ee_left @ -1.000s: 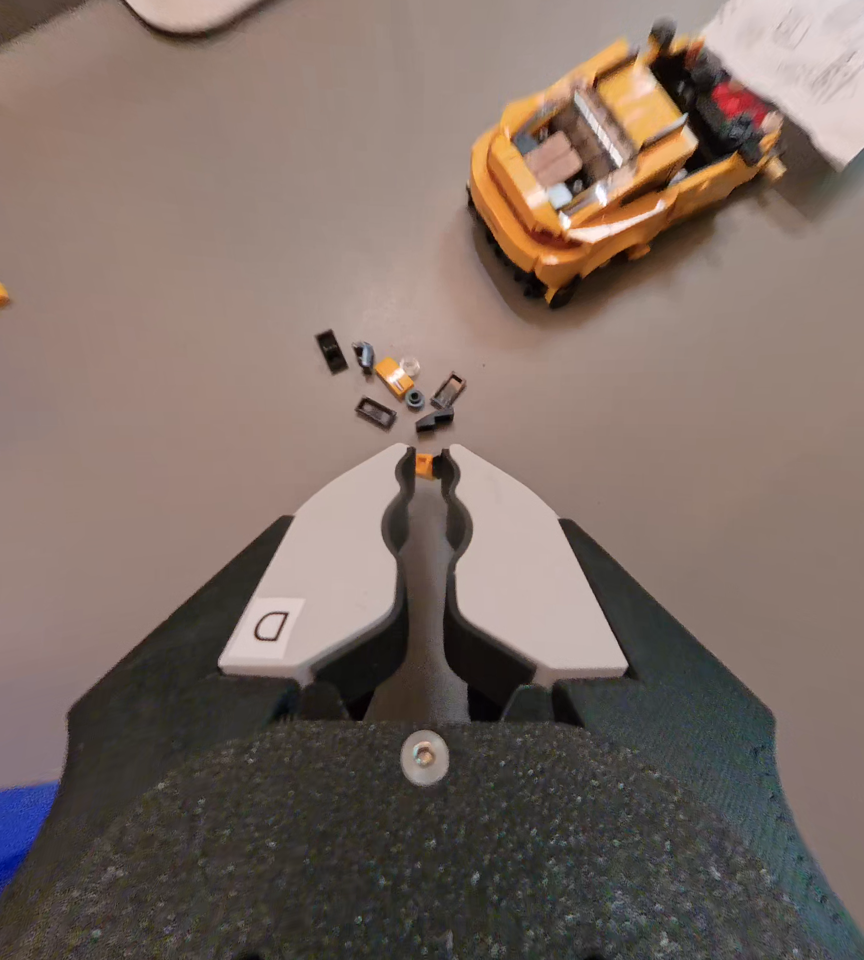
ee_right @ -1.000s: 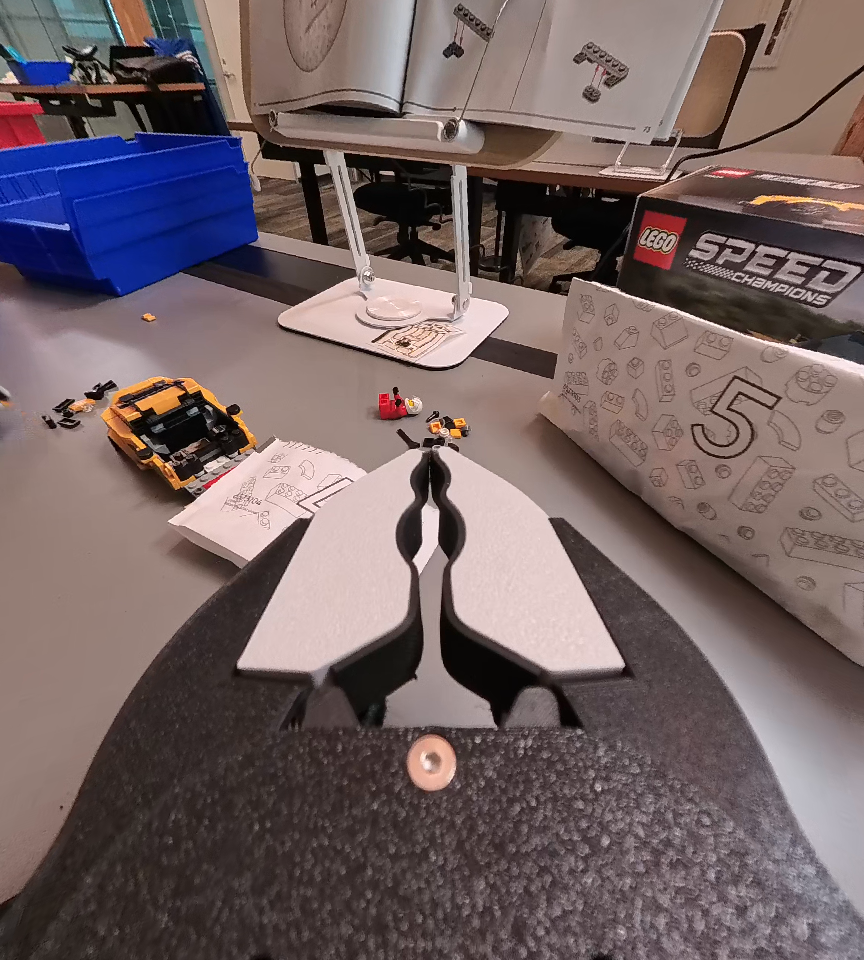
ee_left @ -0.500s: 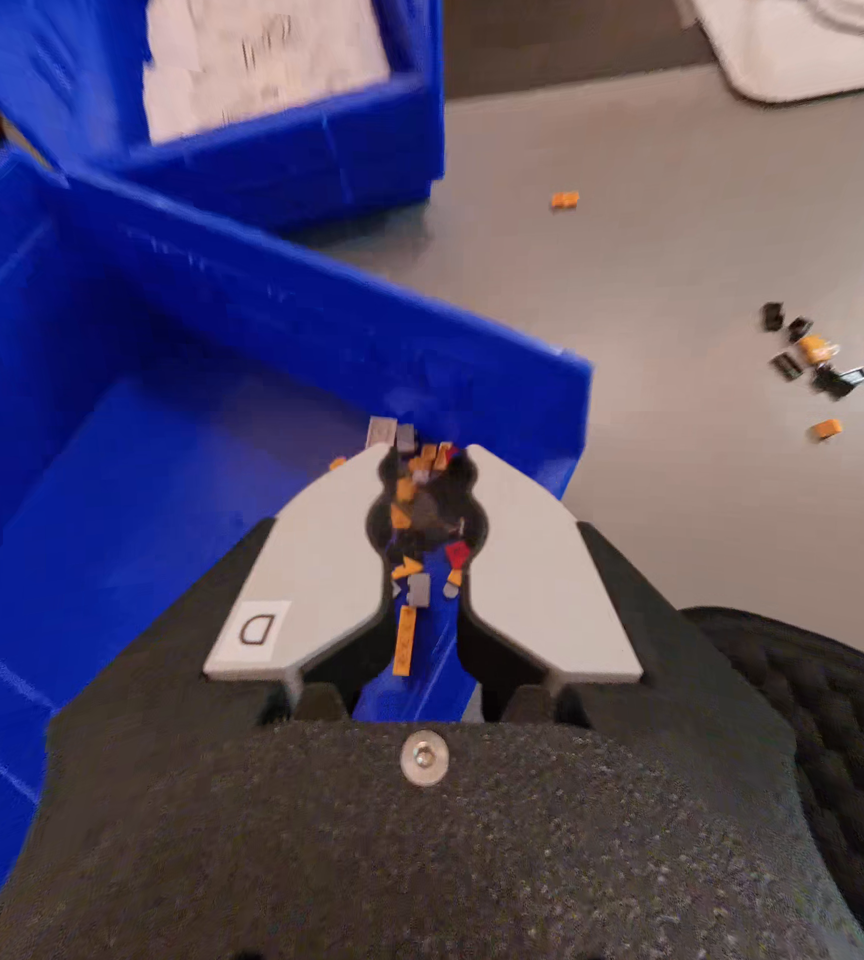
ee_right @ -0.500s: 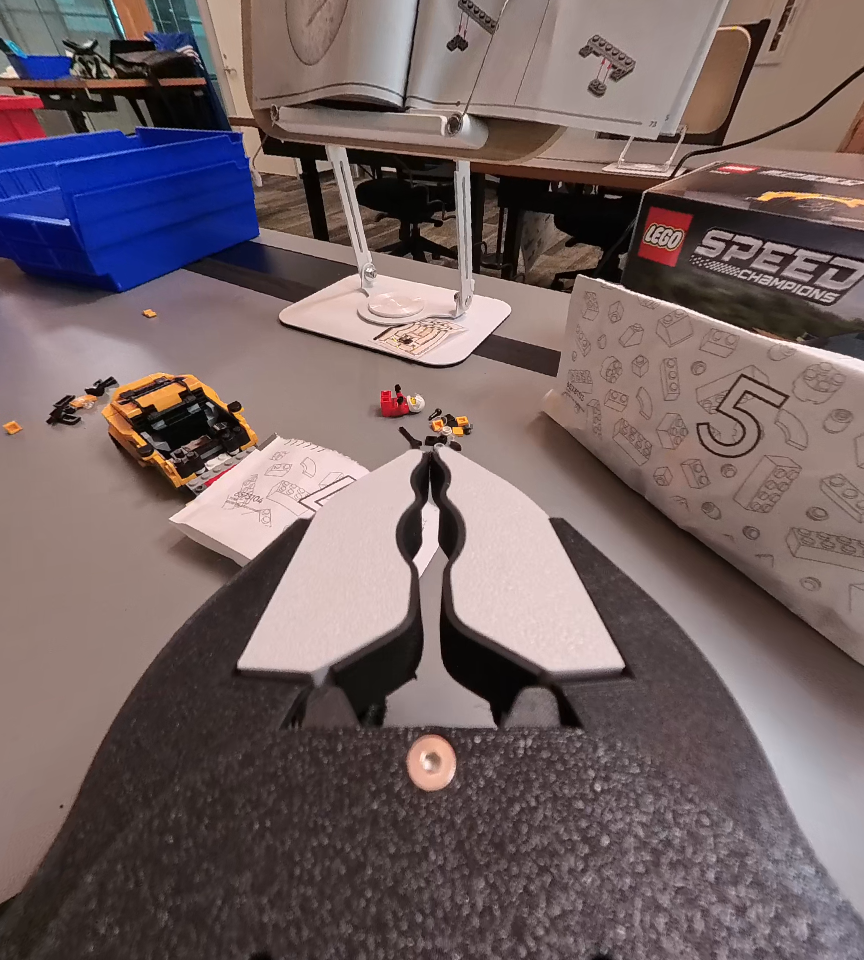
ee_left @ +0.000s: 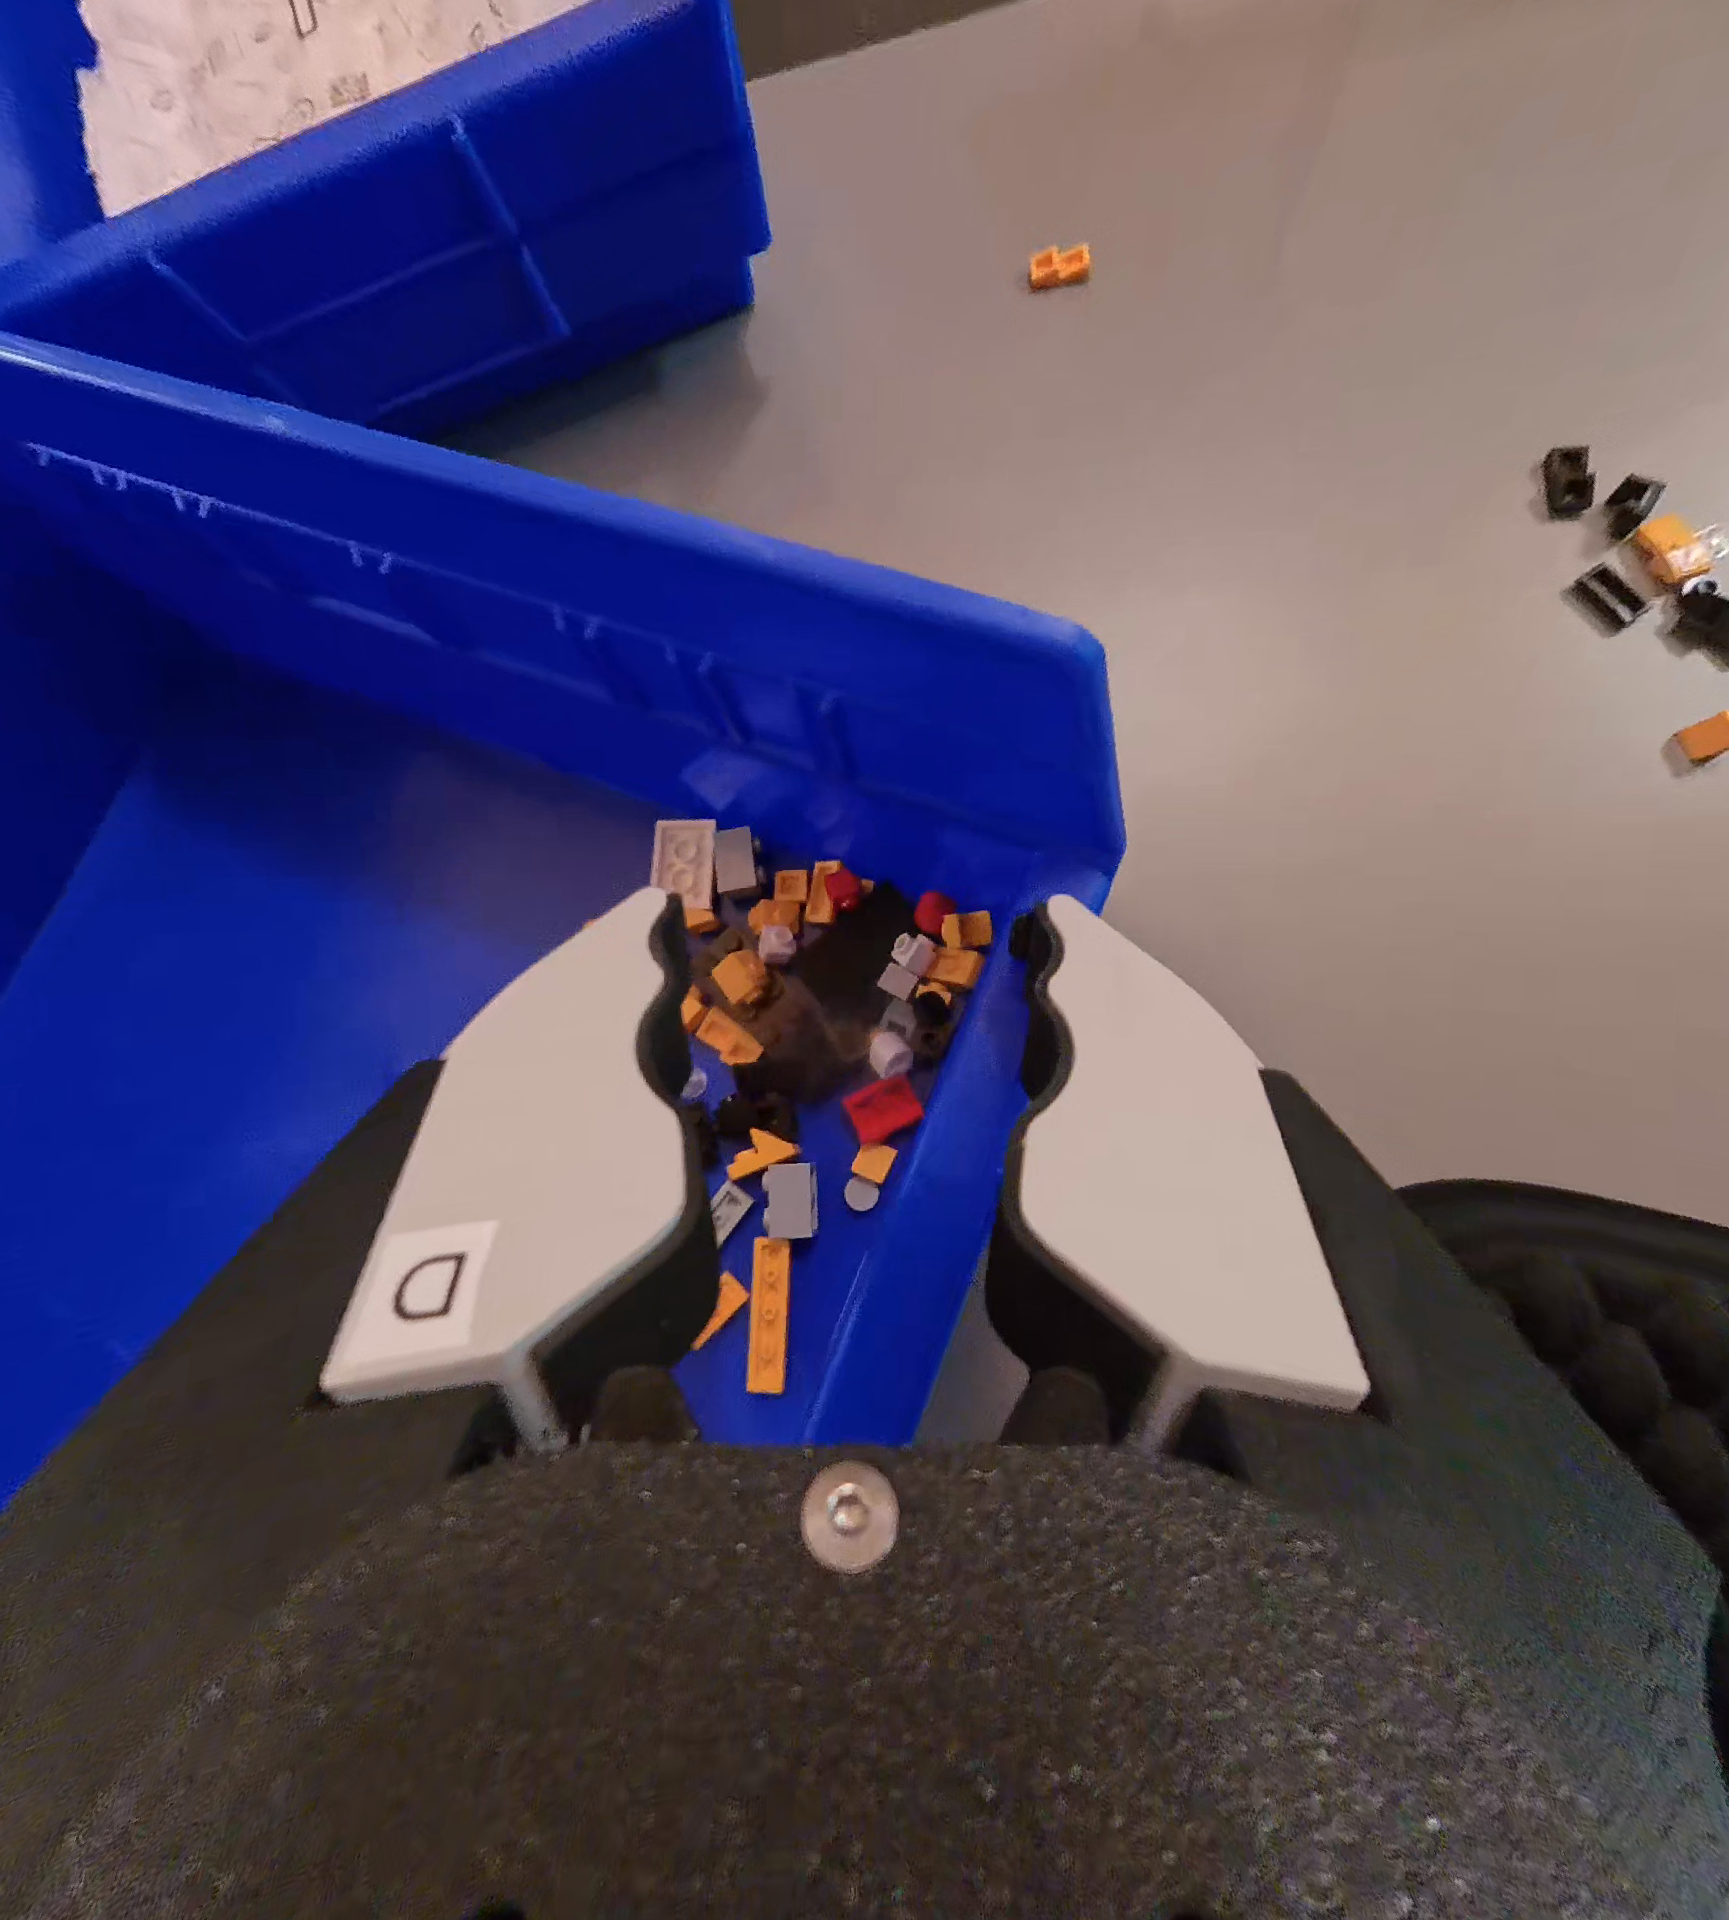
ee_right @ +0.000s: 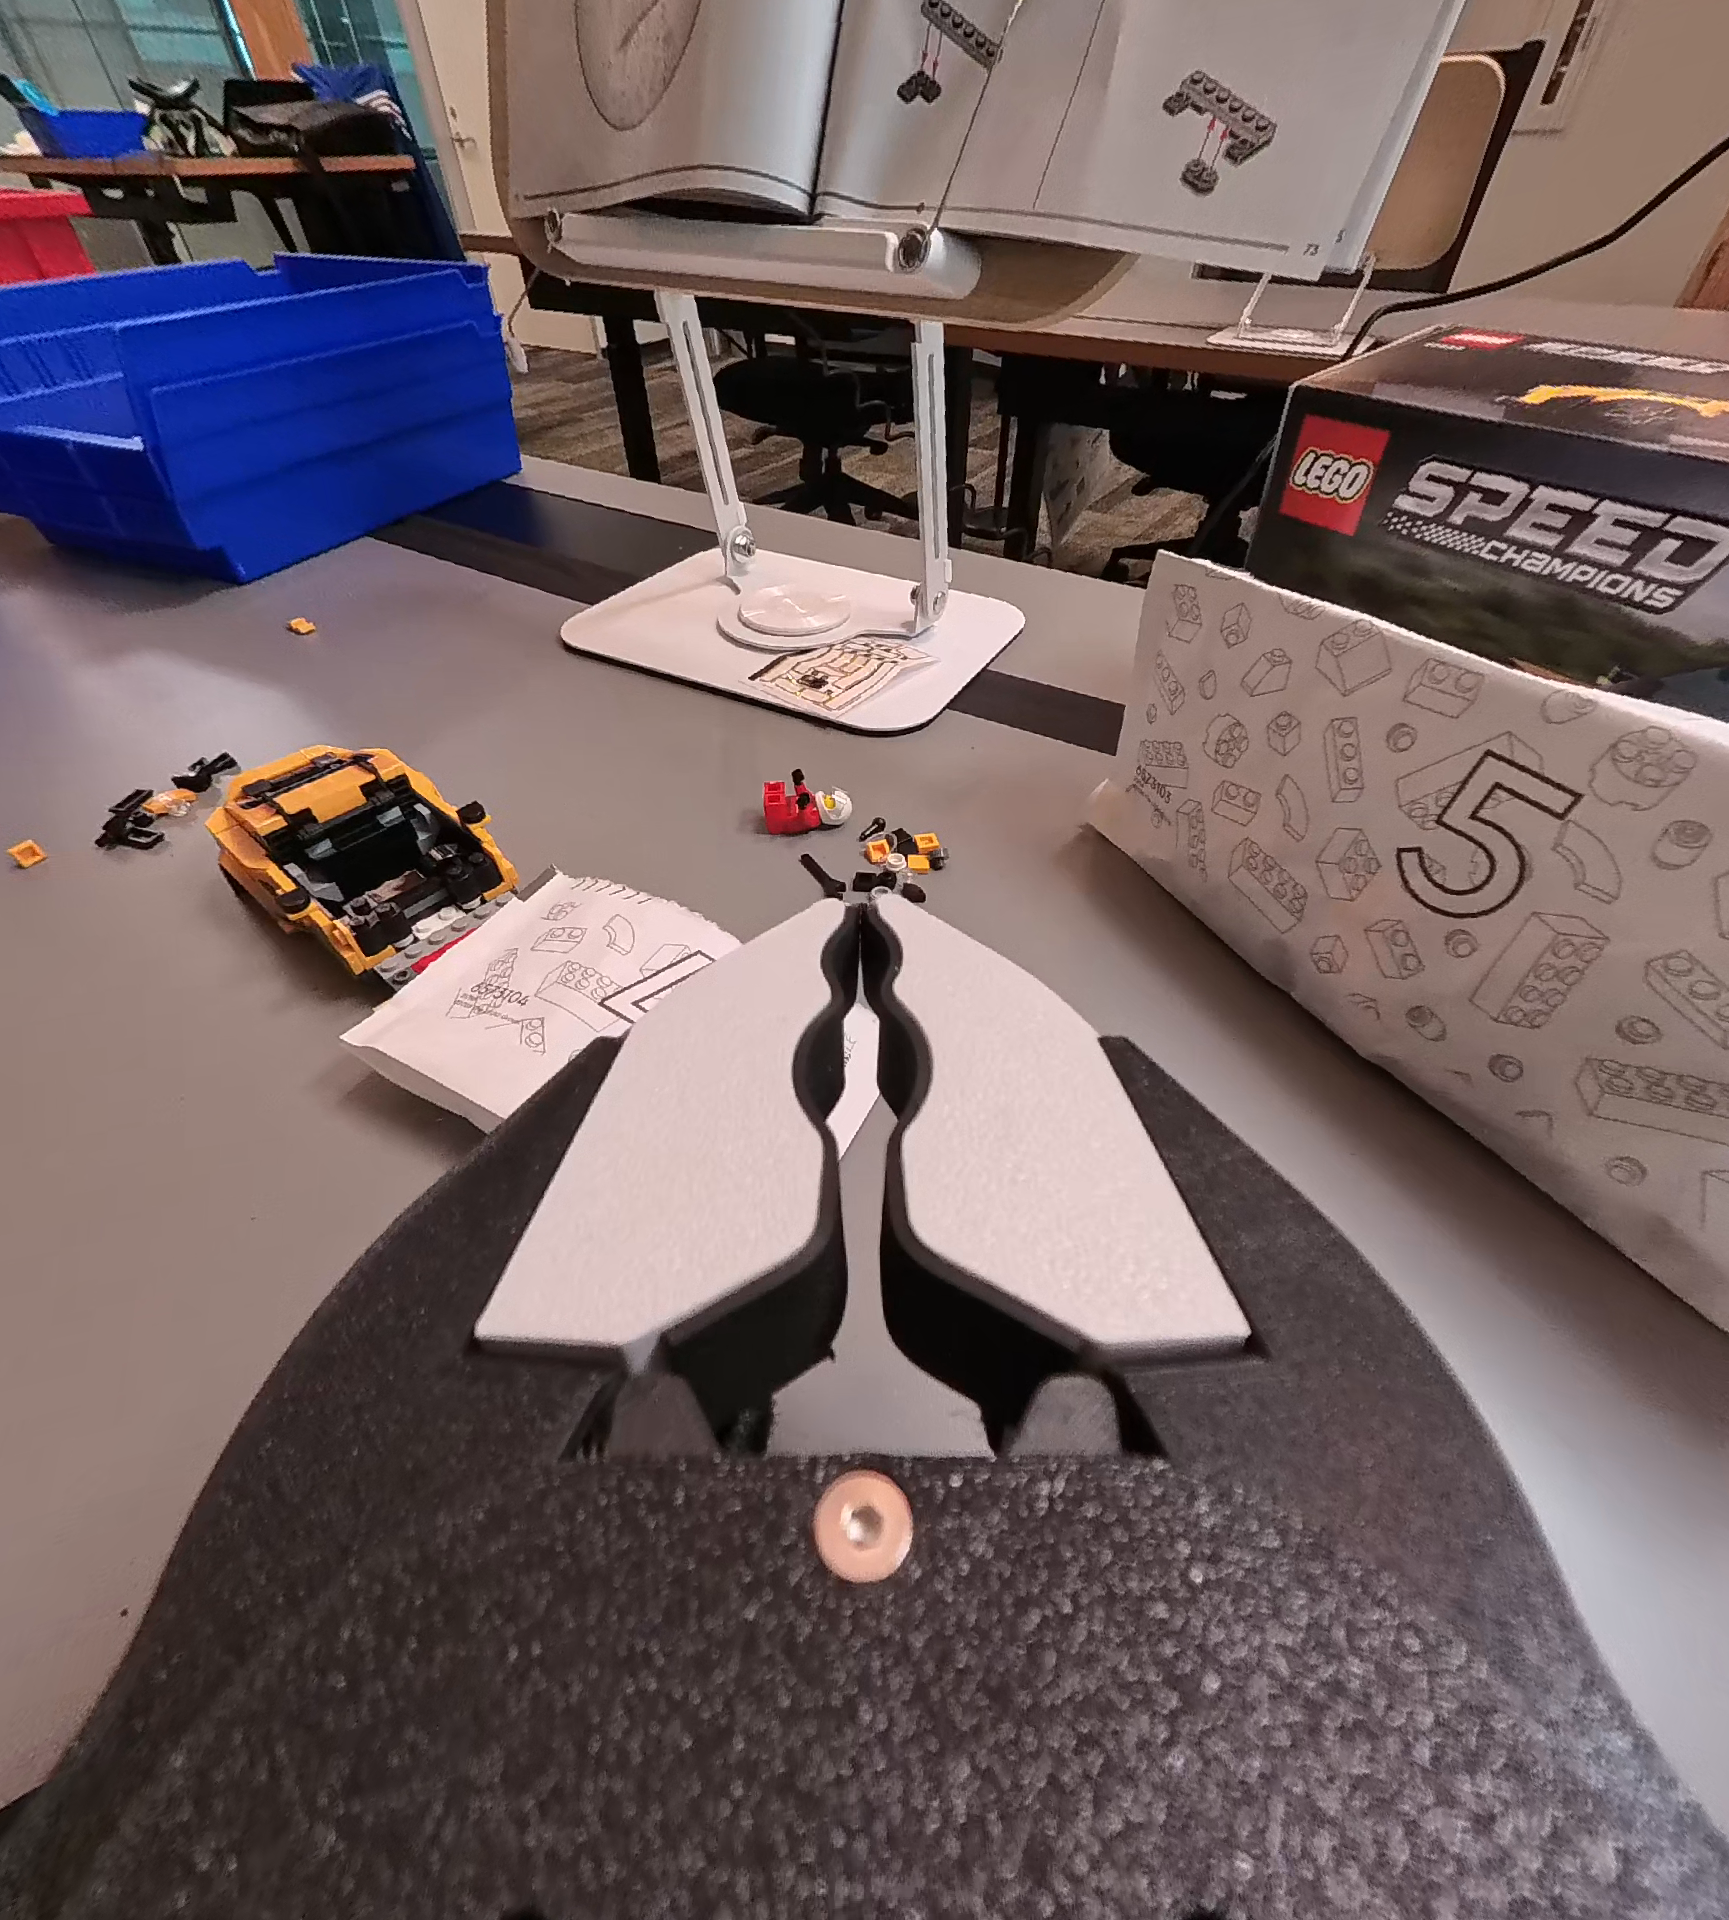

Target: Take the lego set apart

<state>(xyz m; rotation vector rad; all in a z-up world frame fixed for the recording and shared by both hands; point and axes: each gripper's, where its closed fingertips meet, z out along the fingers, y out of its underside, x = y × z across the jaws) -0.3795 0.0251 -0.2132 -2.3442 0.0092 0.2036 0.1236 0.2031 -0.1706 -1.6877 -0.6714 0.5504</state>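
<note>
- Left wrist view: the left gripper [ee_left: 844, 914] hangs over the corner of a blue bin [ee_left: 569, 665], its fingers spread wide with nothing between them. A second ago it hovered low over the table near the car; now it looks down into the bin.
- Under the gripper, in the bin's corner, lies a pile of loose bricks [ee_left: 818, 1018] in orange, grey, black and red, so the bin reads as the drop point for removed parts.
- An orange tile [ee_left: 1710, 738] lies on the grey table [ee_left: 1255, 416] to the right of the bin, beside a cluster of small black and orange parts [ee_left: 1660, 566]. A second ago a similar orange piece sat at the fingertips, so it seems to have been left behind rather than binned.
- Another orange piece [ee_left: 1058, 266] lies alone on the table beyond the bin.
- Right wrist view: the right gripper [ee_right: 858, 920] is clenched on nothing, above the table, unmoved over the last second.
- The yellow lego car [ee_right: 351, 842] stands well left of this gripper, roof off but body mostly whole, its rear on a paper bag [ee_right: 527, 997].
- A red minifigure [ee_right: 803, 805] and small bits [ee_right: 891, 857] lie just ahead of the fingertips.
- My judgement: disassembly is far from finished.
</note>
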